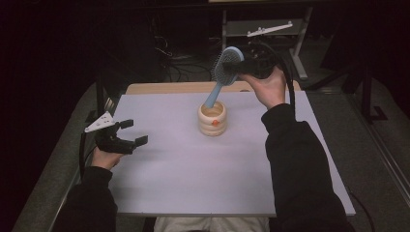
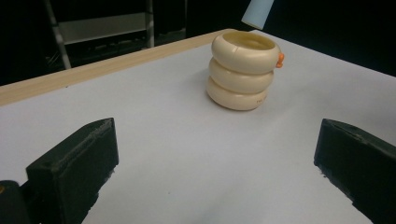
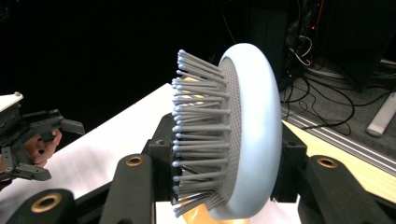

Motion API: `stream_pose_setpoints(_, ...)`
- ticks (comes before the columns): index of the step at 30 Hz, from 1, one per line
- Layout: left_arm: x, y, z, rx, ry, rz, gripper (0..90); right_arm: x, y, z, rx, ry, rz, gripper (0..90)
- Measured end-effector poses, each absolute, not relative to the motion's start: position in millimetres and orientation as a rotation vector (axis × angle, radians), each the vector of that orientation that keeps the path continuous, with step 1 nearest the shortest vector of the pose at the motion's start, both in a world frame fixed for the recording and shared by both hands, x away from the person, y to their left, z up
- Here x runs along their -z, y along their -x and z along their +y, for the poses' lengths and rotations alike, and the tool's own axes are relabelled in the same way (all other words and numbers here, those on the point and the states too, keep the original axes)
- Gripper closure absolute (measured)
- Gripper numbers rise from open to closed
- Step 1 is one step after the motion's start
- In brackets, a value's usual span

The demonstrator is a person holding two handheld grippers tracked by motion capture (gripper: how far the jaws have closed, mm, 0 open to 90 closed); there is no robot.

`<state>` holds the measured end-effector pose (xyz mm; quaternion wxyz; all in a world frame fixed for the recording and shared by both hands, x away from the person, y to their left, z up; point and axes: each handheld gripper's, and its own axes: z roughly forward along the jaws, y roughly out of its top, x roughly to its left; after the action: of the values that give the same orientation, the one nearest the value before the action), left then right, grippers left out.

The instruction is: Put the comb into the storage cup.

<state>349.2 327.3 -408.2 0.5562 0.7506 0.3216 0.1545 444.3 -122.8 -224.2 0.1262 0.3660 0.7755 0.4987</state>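
Clenching our right tool (image 1: 244, 62) on the light-blue bristled plastic hairbrush (image 1: 225, 67), handle in the cream ringed holder (image 1: 212, 119); left tool (image 1: 129, 133), released, at eight o'clock.

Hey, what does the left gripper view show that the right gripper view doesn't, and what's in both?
Left gripper view alone: the cream ringed holder whole, standing upright on the white table, with the brush handle's pale blue tip above its mouth and open black jaws in front.
Right gripper view alone: the hairbrush head with its bristles, clamped between the right gripper jaws, and the left gripper farther off.
Both: the white table and its wooden edge.
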Motion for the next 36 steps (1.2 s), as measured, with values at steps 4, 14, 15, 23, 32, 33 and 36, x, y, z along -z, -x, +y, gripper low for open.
stream_pose_setpoints(4, 412.7, -350.3, 327.1, -0.361, -1.779, 0.773, 0.0, 230.9, -448.3, -125.1, -1.449, -1.076, 2.253, 52.8)
stream_pose_setpoints(14, 414.8, -348.9, 326.6, -0.362, -1.784, 0.776, 0.0, 253.0, -460.9, -125.5, -1.435, -1.124, 2.267, 52.7)
stream_pose_setpoints(15, 415.0, -348.8, 326.7, -0.363, -1.786, 0.775, 0.0, 254.9, -461.7, -125.0, -1.433, -1.128, 2.269, 52.7)
stream_pose_setpoints(23, 413.1, -345.7, 326.8, -0.359, -1.769, 0.757, 0.0, 274.8, -467.7, -121.1, -1.418, -1.156, 2.300, 52.7)
stream_pose_setpoints(32, 413.3, -344.2, 325.7, -0.367, -1.773, 0.751, 0.0, 299.7, -474.8, -115.8, -1.396, -1.189, 2.339, 52.6)
stream_pose_setpoints(33, 413.5, -344.3, 326.3, -0.371, -1.776, 0.750, 0.0, 301.9, -475.2, -115.1, -1.392, -1.194, 2.344, 52.6)
stream_pose_setpoints(36, 414.5, -344.2, 327.3, -0.374, -1.773, 0.757, 0.0, 308.3, -476.4, -113.0, -1.391, -1.202, 2.355, 52.5)
